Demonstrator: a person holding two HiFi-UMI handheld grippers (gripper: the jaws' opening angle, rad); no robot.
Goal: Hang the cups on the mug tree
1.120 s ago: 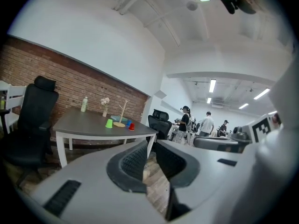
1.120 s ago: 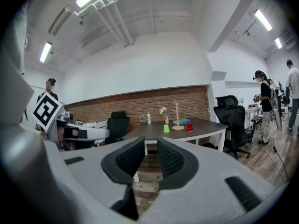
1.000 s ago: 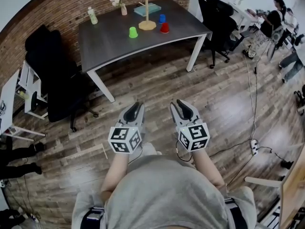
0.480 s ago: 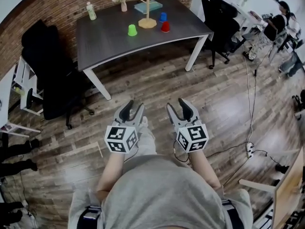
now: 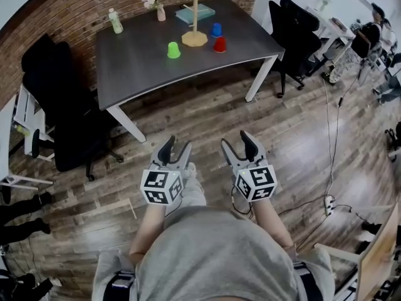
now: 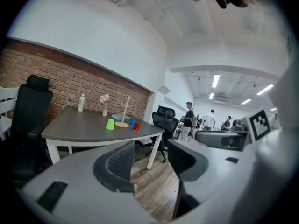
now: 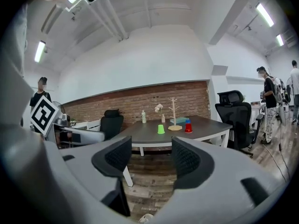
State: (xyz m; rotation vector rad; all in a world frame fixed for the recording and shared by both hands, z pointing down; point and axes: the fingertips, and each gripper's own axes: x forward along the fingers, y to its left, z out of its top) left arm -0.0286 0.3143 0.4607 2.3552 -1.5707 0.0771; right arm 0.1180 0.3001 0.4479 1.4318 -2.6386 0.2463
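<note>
A wooden mug tree (image 5: 195, 24) stands on the dark table (image 5: 144, 61) at the far side of the room. A green cup (image 5: 173, 50), a blue cup (image 5: 216, 30) and a red cup (image 5: 219, 44) sit upside down around its base. The same green cup (image 7: 160, 129) and red cup (image 7: 188, 128) show small in the right gripper view. My left gripper (image 5: 173, 151) and right gripper (image 5: 239, 147) hang over the wooden floor, well short of the table. Both sets of jaws are opening with nothing between them.
Black office chairs stand left of the table (image 5: 59, 105) and at its right end (image 5: 294, 33). A bottle (image 5: 115, 21), a flower vase (image 5: 160, 10) and a teal book (image 5: 195, 12) sit on the table's back part. People (image 5: 369, 36) are at desks far right. A cable and power strip (image 5: 328, 204) lie on the floor.
Both grippers' jaws have spread apart from nearly shut. The table has drawn slightly nearer as the view moved forward.
</note>
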